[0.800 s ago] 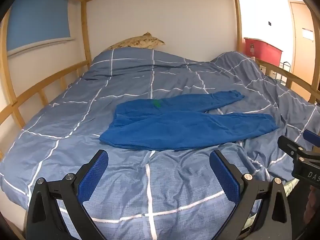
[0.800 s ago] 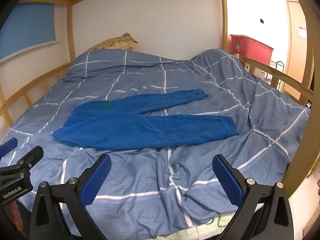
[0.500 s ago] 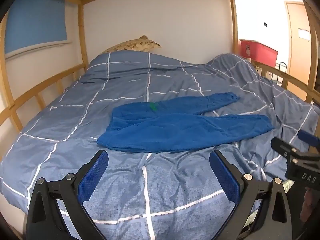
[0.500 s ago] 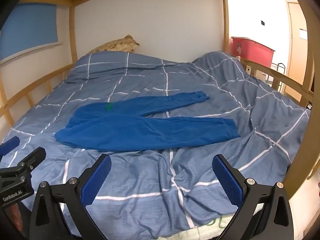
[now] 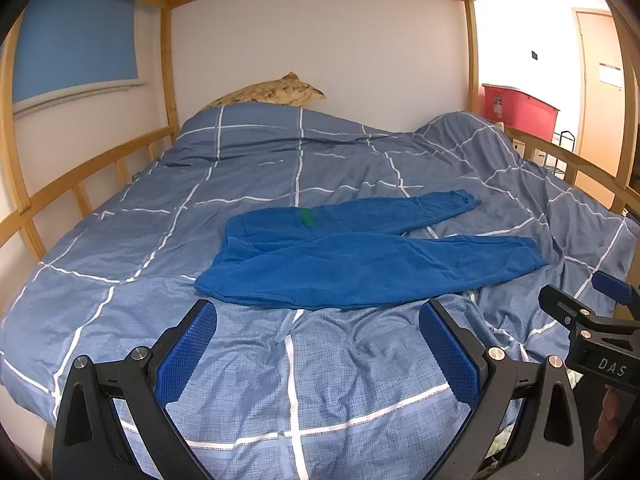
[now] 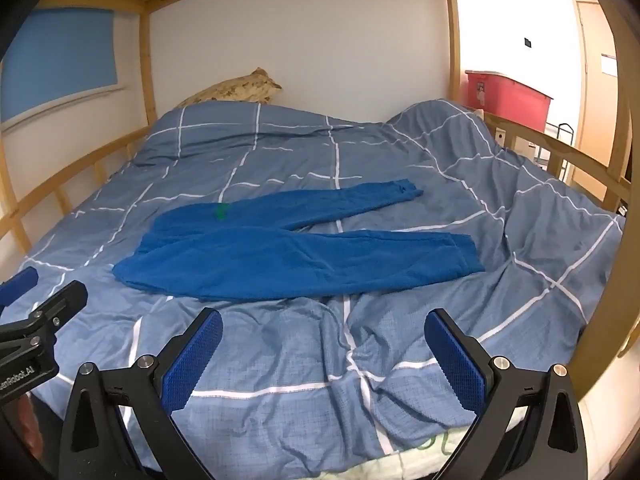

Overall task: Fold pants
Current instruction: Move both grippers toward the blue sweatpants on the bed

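Wooden rails (image 5: pixel 100 168) line the bed's left side and a rail (image 6: pixel 560 148) runs along its right, with slats overhead. A wide stretch of checked blue duvet (image 5: pixel 120 248) lies bare around the blue pants (image 5: pixel 360 264), which rest flat mid-bed, waist to the left, legs spread slightly apart toward the right, a green tag (image 5: pixel 307 216) near the waistband. The left tongs (image 5: pixel 316 344) and right tongs (image 6: pixel 324 348) hover near the duvet's front edge, spread wide, holding nothing.

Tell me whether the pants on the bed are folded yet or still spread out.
Spread out. The pants lie flat on the duvet, both legs at full length and parted toward the cuffs, nothing doubled over.
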`<control>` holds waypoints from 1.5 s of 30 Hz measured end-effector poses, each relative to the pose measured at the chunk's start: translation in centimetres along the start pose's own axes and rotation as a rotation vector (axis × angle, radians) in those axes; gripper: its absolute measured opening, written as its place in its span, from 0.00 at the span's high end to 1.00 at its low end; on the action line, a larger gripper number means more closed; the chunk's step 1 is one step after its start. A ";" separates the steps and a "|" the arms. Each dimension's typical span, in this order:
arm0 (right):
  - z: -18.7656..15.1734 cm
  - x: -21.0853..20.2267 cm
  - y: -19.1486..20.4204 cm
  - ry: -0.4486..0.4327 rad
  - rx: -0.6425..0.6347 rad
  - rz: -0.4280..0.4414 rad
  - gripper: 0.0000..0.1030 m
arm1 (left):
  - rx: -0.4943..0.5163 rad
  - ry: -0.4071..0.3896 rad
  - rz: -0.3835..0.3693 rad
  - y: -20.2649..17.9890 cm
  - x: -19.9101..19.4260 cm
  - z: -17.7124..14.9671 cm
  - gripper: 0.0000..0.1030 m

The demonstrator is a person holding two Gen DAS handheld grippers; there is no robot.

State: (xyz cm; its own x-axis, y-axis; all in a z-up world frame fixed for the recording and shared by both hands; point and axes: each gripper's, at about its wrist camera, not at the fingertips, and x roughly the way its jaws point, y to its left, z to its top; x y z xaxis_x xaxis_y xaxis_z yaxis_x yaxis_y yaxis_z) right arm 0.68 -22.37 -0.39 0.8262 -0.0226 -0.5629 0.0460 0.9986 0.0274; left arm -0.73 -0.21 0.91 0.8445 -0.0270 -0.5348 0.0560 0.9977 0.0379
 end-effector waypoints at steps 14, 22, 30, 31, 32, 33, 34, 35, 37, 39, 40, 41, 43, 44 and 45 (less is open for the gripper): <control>0.2 0.0 0.1 -0.009 -0.006 -0.001 0.01 | -0.020 -0.009 0.012 0.6 0.0 -0.1 0.00; 0.3 -0.2 0.4 -0.018 -0.014 -0.001 0.01 | -0.030 -0.014 0.013 1.0 -0.2 0.1 0.00; 0.1 -0.5 0.6 -0.031 -0.019 -0.005 0.01 | -0.031 -0.020 0.022 1.1 -0.4 0.3 0.00; 0.0 -0.5 0.6 -0.032 -0.019 -0.005 0.01 | -0.031 -0.021 0.022 1.1 -0.5 0.3 0.00; 0.1 -0.5 0.6 -0.032 -0.019 -0.005 0.01 | -0.033 -0.021 0.021 1.2 -0.5 0.3 0.00; 0.1 -0.5 0.6 -0.031 -0.019 -0.005 0.01 | -0.033 -0.021 0.020 1.2 -0.5 0.3 0.00; 0.1 -0.5 0.6 -0.032 -0.018 -0.004 0.01 | -0.031 -0.021 0.023 1.1 -0.5 0.3 0.00; 0.1 -0.5 0.6 -0.031 -0.017 -0.003 0.01 | -0.032 -0.022 0.024 1.1 -0.5 0.3 0.00; 0.1 -0.5 0.6 -0.032 -0.017 -0.003 0.01 | -0.029 -0.023 0.027 1.2 -0.5 0.3 0.00; 0.1 -0.5 0.6 -0.031 -0.019 -0.004 0.01 | -0.031 -0.025 0.027 1.4 -0.6 0.3 0.00; 0.1 -0.5 0.6 -0.031 -0.017 -0.003 0.01 | -0.033 -0.025 0.027 1.4 -0.6 0.3 0.00; 0.1 -0.5 0.6 -0.031 -0.017 -0.003 0.01 | -0.031 -0.024 0.027 1.3 -0.6 0.3 0.00; 0.2 -0.5 0.7 -0.031 -0.018 -0.004 0.01 | -0.032 -0.025 0.029 1.4 -0.6 0.3 0.00; 0.2 -0.5 0.7 -0.031 -0.018 -0.004 0.01 | -0.032 -0.025 0.029 1.5 -0.6 0.3 0.00; 0.1 -0.5 0.6 -0.031 -0.017 -0.004 0.01 | -0.032 -0.026 0.028 1.5 -0.6 0.3 0.00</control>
State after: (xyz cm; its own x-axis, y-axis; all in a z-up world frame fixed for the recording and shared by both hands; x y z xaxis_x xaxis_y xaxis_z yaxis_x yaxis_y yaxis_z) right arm 0.37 -21.73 0.02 0.8431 -0.0276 -0.5371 0.0396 0.9992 0.0108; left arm -0.98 1.32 1.56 0.8589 0.0002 -0.5121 0.0148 0.9996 0.0252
